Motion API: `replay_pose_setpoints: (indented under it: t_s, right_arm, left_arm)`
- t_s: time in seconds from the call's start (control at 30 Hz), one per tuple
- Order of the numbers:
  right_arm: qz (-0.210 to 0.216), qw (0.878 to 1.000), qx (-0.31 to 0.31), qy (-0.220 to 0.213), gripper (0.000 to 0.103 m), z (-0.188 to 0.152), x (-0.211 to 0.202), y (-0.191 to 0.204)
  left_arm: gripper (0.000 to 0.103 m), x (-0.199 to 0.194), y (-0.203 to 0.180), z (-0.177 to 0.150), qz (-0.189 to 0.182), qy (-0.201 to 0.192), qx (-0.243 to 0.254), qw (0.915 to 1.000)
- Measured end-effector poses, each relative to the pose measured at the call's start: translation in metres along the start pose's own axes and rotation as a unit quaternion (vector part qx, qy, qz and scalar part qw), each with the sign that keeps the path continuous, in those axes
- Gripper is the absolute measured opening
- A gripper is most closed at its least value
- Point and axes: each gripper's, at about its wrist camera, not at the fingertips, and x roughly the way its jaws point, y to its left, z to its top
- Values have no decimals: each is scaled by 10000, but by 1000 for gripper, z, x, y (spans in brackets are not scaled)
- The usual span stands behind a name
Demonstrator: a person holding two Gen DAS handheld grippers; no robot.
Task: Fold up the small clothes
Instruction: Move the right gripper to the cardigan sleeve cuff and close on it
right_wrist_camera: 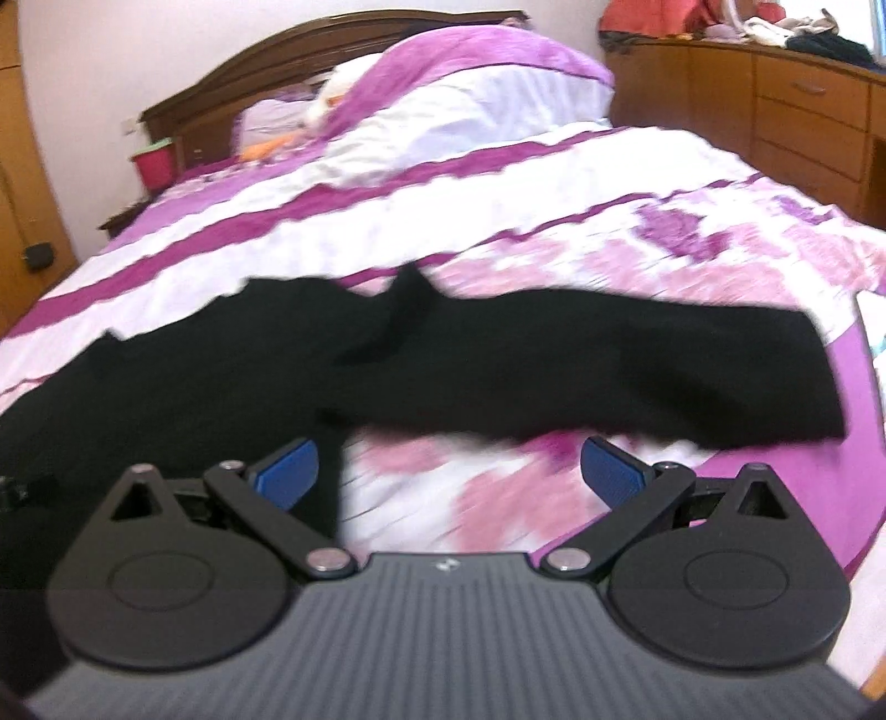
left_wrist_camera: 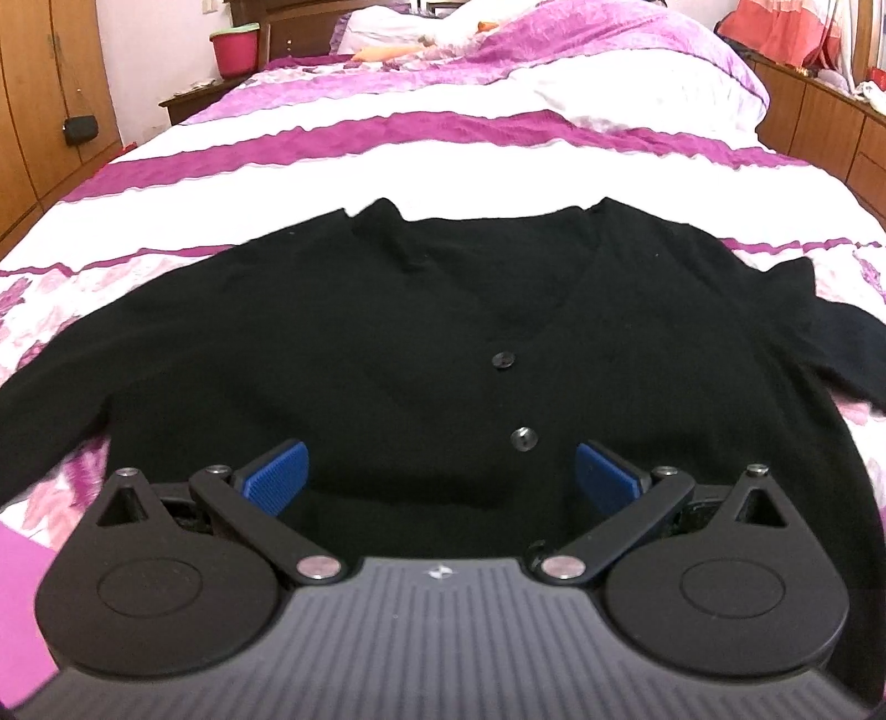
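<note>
Left wrist view shows the left hand-held gripper (left_wrist_camera: 440, 476) nearest, its blue-padded fingers (left_wrist_camera: 277, 479) spread wide with nothing between them, hovering over the lower front of a black cardigan (left_wrist_camera: 387, 343). That garment lies front up and spread flat across the near part of the bed (left_wrist_camera: 387, 160), hem toward the near edge, V-neck toward the headboard. Two dark buttons (left_wrist_camera: 505, 360) run down its closed front, and both sleeves stretch outward toward the bed's left and right edges. The knit looks plain and matte, with a small raised fold at the right shoulder.

Right wrist view has the right hand-held gripper (right_wrist_camera: 448, 476) also spread apart and holding nothing, above floral pink bedspread (right_wrist_camera: 498, 487) near the cardigan's side edge. From here the cardigan's right sleeve (right_wrist_camera: 637, 376) reaches out toward the right edge of the bed, lying flat; this picture is blurred, so whether the left fingertip touches the fabric is hard to tell.

Farther off, purple and white stripes cross the bedspread, then a heaped purple quilt (right_wrist_camera: 470, 72) sits near the wooden headboard (right_wrist_camera: 266, 61). A red bucket (left_wrist_camera: 235, 50) stands beside the bed's far left corner.
</note>
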Motion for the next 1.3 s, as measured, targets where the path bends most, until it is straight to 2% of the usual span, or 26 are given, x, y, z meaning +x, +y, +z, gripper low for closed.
replay_pose_setpoints:
  t_s: [0.27,0.53,0.87,1.1,1.2,1.3]
  right_arm:
    - [-694,9974,-189,-80,103,38,17,-69]
    - [-1110,9935,12,263,103,47,54,-129]
    - [-566,9938,781,557,103,25,81,-165]
    - [-306,9926,933,712,103,32,78,-165]
    - [-170,9942,849,634,98,32,72,-161]
    - [-288,9956,752,483,81,31,65,-159]
  left_arm:
    - [103,42,-19,-2,156,333,22,9993]
    - [103,54,-24,-12,304,345,44,9989]
    - [103,56,-25,-14,369,345,-10,9987]
    - [103,54,-26,-15,386,304,52,9988]
    - [103,53,-26,-16,364,269,48,9990]
    - [103,51,-26,-16,331,256,80,9991]
